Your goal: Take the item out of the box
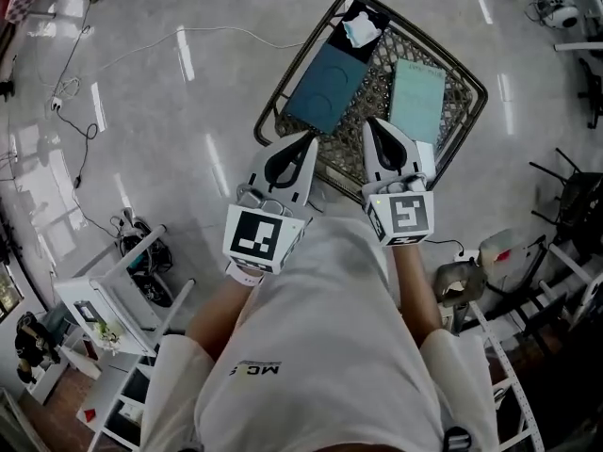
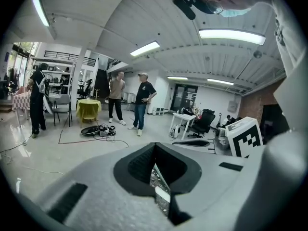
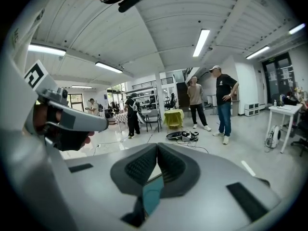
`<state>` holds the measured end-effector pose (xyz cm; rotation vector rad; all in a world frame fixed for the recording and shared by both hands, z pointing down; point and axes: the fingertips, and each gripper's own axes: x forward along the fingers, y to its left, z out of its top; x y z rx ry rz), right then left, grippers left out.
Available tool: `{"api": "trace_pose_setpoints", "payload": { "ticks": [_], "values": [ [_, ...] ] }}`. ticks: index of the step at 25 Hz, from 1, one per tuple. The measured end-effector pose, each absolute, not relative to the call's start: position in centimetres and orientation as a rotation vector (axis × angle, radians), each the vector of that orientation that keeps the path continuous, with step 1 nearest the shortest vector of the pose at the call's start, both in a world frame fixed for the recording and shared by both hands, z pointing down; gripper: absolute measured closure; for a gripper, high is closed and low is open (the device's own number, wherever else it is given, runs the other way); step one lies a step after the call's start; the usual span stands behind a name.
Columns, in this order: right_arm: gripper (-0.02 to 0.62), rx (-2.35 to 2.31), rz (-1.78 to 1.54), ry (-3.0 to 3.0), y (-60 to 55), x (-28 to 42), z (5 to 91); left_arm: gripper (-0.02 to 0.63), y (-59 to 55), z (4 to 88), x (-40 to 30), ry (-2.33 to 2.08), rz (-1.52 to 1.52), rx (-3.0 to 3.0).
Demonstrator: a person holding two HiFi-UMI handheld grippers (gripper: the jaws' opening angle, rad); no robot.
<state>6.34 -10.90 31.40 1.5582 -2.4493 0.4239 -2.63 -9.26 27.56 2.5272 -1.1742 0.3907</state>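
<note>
A woven wire-rimmed box (image 1: 469, 80) stands on the floor ahead of me. Inside lie a dark teal flat item (image 1: 324, 87), a pale green flat item (image 1: 417, 100), and a small white-and-blue thing (image 1: 360, 30) at the far end. My left gripper (image 1: 309, 141) hovers over the box's near rim, shut and empty. My right gripper (image 1: 375, 125) is beside it over the box's near part, also shut with nothing held. In the left gripper view the jaws (image 2: 155, 147) meet, with box weave (image 2: 161, 196) showing below. The right gripper view shows its jaws (image 3: 157, 146) closed and a teal surface (image 3: 153, 196) beneath.
Cables (image 1: 71, 102) trail across the glossy floor at left. A white shelf unit (image 1: 104, 314) stands at lower left; chairs and racks (image 1: 565, 205) crowd the right side. Several people (image 2: 139, 100) stand across the room, near a yellow-draped table (image 2: 87, 109).
</note>
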Motion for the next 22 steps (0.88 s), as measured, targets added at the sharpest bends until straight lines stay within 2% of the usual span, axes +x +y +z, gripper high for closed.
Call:
{"api": "trace_pose_setpoints", "payload": {
  "ticks": [9, 22],
  "values": [
    [0.577, 1.518, 0.439, -2.369, -18.0, 5.3, 36.3, 0.581, -15.1, 31.6, -3.2, -1.140, 0.387, 2.442],
    [0.511, 1.356, 0.458, -2.198, -28.6, 5.8, 46.7, 0.581, -21.8, 39.6, -3.1, -1.105, 0.427, 2.365]
  ]
}}
